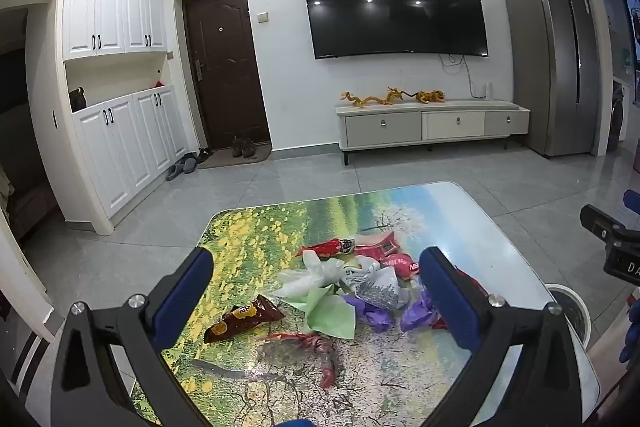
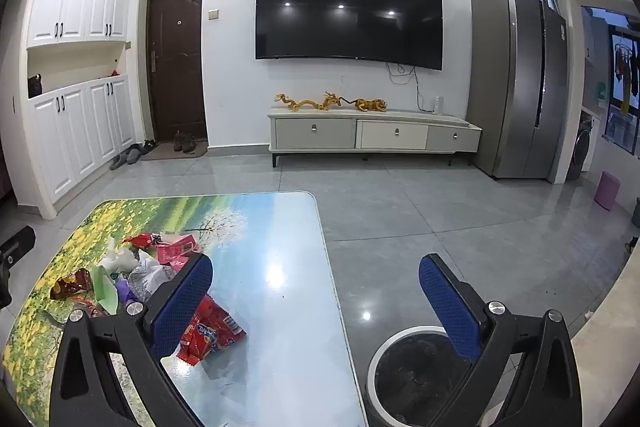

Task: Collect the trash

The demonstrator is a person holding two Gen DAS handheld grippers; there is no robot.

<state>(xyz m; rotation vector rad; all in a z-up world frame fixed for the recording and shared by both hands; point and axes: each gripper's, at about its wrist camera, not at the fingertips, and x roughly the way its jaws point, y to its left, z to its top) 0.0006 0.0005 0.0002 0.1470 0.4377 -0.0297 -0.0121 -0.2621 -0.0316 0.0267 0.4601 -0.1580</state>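
A pile of trash lies on the low table (image 1: pixel 472 227) with a landscape print: a brown snack bag (image 1: pixel 244 317), green paper (image 1: pixel 332 315), purple wrappers (image 1: pixel 376 313), a white plastic bag (image 1: pixel 316 273), red packets (image 1: pixel 372 251) and a twisted red wrapper (image 1: pixel 316 347). My left gripper (image 1: pixel 316 303) is open and empty, hovering over the pile. My right gripper (image 2: pixel 316 301) is open and empty above the table's right edge; a red snack packet (image 2: pixel 212 333) lies by its left finger. A round white-rimmed bin (image 2: pixel 416 371) with a black liner stands on the floor under the right gripper.
The bin also shows in the left wrist view (image 1: pixel 570 311) beside the table. Grey tiled floor (image 2: pixel 400 211) stretches to a TV cabinet (image 2: pixel 372 137), a fridge (image 2: pixel 520 83) and white cupboards (image 2: pixel 80 131). A purple stool (image 2: pixel 607 190) stands far right.
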